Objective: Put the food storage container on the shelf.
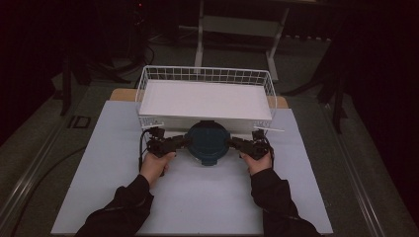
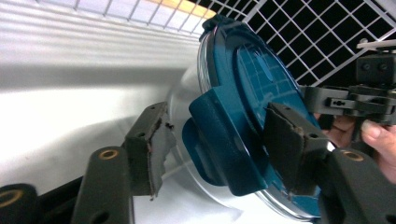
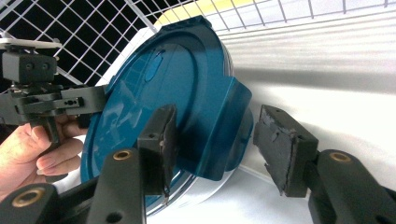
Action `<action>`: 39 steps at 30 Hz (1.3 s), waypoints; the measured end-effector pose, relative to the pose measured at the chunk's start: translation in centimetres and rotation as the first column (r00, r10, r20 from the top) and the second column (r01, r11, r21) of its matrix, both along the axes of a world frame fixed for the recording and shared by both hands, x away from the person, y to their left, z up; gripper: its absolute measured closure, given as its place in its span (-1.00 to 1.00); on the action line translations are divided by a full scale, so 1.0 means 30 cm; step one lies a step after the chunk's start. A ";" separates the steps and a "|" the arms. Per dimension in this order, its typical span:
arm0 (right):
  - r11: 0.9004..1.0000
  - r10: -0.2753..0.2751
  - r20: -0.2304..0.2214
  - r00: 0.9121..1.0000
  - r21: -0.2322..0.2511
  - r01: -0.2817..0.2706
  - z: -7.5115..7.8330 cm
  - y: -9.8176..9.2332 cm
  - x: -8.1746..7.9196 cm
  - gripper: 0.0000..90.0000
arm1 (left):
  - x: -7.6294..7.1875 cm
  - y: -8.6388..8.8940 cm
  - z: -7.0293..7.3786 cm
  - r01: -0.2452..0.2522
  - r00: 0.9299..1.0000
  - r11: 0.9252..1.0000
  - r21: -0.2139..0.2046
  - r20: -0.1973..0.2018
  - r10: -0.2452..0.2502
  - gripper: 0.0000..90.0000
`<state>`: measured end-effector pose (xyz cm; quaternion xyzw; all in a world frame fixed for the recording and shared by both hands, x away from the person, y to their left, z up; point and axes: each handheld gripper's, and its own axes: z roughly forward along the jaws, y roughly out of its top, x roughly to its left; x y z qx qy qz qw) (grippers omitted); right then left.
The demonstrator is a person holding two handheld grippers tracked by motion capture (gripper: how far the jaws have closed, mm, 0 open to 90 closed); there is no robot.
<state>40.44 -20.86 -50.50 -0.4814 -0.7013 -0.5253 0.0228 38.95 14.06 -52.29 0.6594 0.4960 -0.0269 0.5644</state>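
Note:
A round clear container with a dark teal lid (image 1: 206,143) sits on the white table top (image 1: 197,202), just in front of a wire basket. My left gripper (image 1: 185,141) reaches it from the left, my right gripper (image 1: 231,141) from the right. In the left gripper view the jaws (image 2: 219,135) straddle a teal side flap (image 2: 224,144) of the lid; one pad lies by the lid's top and the other stands apart from the flap. The right gripper view shows the same on the opposite flap (image 3: 224,130), with my right gripper (image 3: 219,135) open around it.
The white wire basket (image 1: 205,69) stands directly behind the container, with a flat white panel (image 1: 205,98) inside it. Dark floor, cables and a metal frame lie beyond the table. Bare table top stretches toward the person and to both sides.

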 end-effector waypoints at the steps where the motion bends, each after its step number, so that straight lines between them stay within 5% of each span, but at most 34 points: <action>1: 1.000 -0.006 0.006 1.000 -0.003 0.006 0.000 0.001 0.001 0.04 | 0.001 -0.001 0.001 -0.007 1.000 1.000 0.002 0.001 0.007 -0.08; 8: 0.999 -0.048 0.018 0.999 -0.018 0.049 0.007 0.013 0.014 -0.06 | 0.011 -0.013 0.023 -0.040 0.997 0.996 0.083 0.064 0.035 -0.13; 16: 0.996 -0.063 0.041 0.997 -0.066 0.066 0.022 0.027 0.004 -0.10 | 0.006 -0.013 0.031 -0.049 0.997 0.995 0.089 0.061 0.043 -0.17; 21: 0.996 -0.052 0.054 0.997 -0.065 0.055 0.047 0.025 -0.019 -0.18 | -0.028 0.000 0.043 -0.016 0.993 0.994 0.107 0.120 0.003 -0.48; 27: 0.995 -0.028 0.084 0.996 -0.089 0.035 0.073 0.017 -0.049 -0.23 | -0.073 0.015 0.063 0.035 0.993 0.996 0.085 0.108 -0.044 -0.73; 29: 0.996 -0.024 0.089 0.996 -0.087 0.031 0.079 0.013 -0.065 -0.23 | -0.090 0.020 0.072 0.049 0.992 0.995 0.089 0.113 -0.059 -0.95; 34: 0.995 0.000 0.110 0.994 -0.101 0.011 0.096 0.011 -0.110 -0.23 | -0.131 0.034 0.093 0.082 0.989 0.993 0.084 0.119 -0.092 -0.97; 39: 0.995 0.039 0.122 0.992 -0.095 -0.027 0.121 0.028 -0.164 -0.23 | -0.184 0.034 0.117 0.113 0.979 0.984 0.138 0.154 -0.134 -0.97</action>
